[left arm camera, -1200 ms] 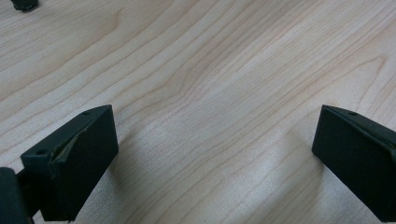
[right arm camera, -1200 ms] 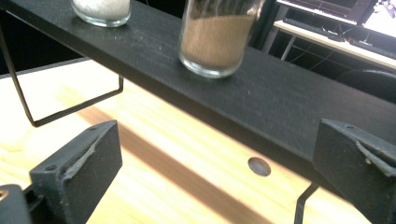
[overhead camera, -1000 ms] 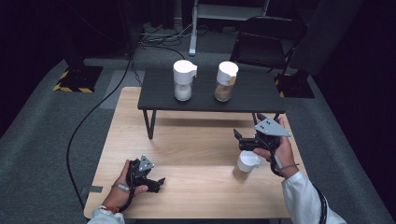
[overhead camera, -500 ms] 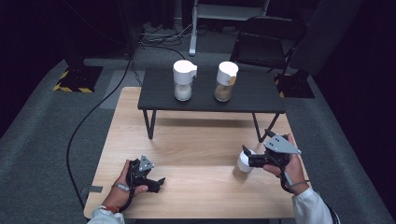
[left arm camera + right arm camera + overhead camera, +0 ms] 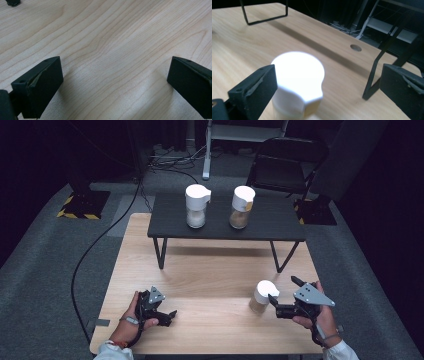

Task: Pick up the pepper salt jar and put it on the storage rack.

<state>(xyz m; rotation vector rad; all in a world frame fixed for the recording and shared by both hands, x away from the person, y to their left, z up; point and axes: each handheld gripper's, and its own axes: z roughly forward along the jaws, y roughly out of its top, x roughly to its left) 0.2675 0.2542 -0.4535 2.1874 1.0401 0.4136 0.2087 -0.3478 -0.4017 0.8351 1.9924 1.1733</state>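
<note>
The jar (image 5: 263, 296), white-lidded and upright, stands on the table (image 5: 210, 275) near its right front corner, just ahead of the right claw (image 5: 272, 303), whose jaws are spread wide with the lid between them but seemingly not gripped, so the jar looks set down or about to be taken. The left claw (image 5: 170, 314) rests idle, spread over bare wood, while 2 similar jars (image 5: 195, 206) wait on the black stand (image 5: 280, 222); the near jar's contents are hard to make out.
</note>
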